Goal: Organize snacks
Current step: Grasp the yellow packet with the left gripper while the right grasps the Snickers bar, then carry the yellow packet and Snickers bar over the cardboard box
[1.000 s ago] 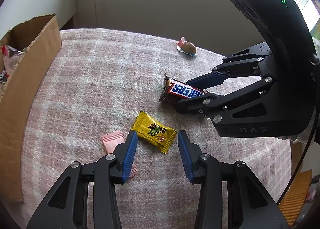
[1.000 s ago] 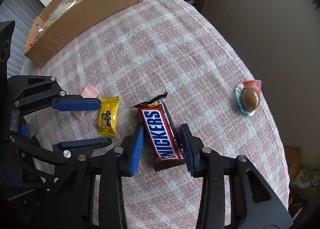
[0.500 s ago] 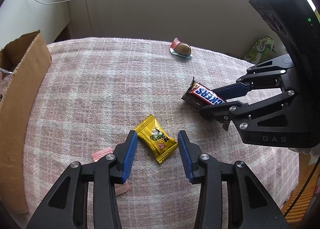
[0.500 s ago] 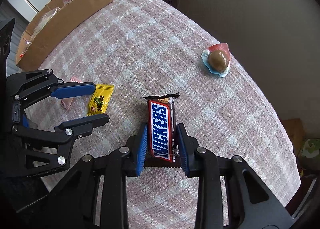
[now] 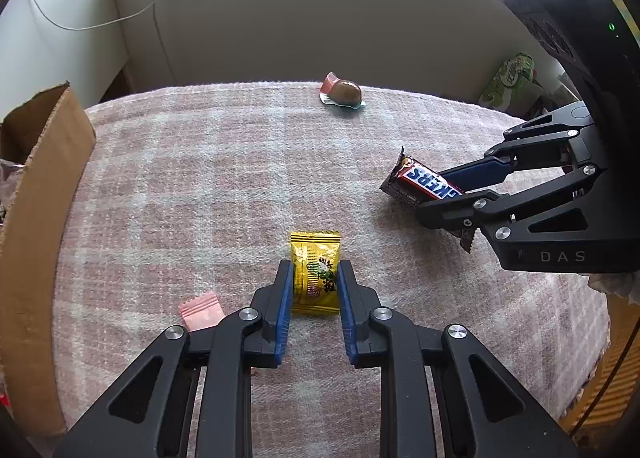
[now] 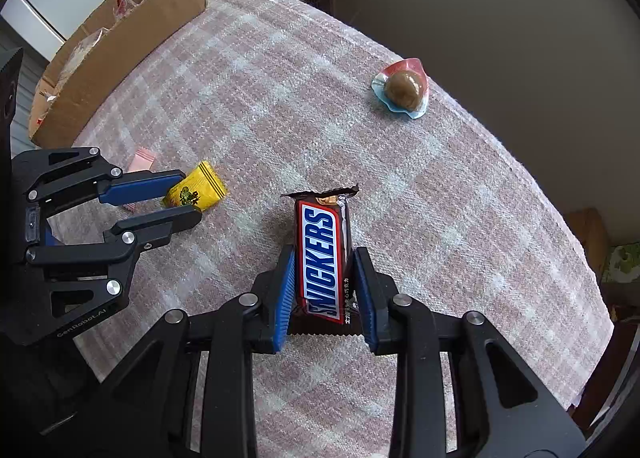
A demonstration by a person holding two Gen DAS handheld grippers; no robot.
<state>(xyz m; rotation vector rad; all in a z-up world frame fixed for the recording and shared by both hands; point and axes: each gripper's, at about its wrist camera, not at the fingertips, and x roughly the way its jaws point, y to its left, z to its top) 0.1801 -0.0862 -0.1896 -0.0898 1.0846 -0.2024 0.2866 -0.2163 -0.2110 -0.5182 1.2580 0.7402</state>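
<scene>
We see the left gripper (image 5: 313,278) pointing steeply down at the checked tablecloth (image 5: 200,178), its jaws closing on the yellow candy (image 5: 315,272). The right gripper (image 6: 324,278) also points down and clamps the Snickers bar (image 6: 325,254). The cardboard box (image 6: 120,54) stands well apart.

SNICKERS on candy bar (image 6: 325,258) (held), DAS on tool (image 5: 452,198)

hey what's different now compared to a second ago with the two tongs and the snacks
The left tongs are closing on the yellow candy, which they only straddled before. The right tongs went on gripping the Snickers bar and carried it sideways, away from the candy. The pink packet, wrapped brown sweet and cardboard box stayed put.
</scene>
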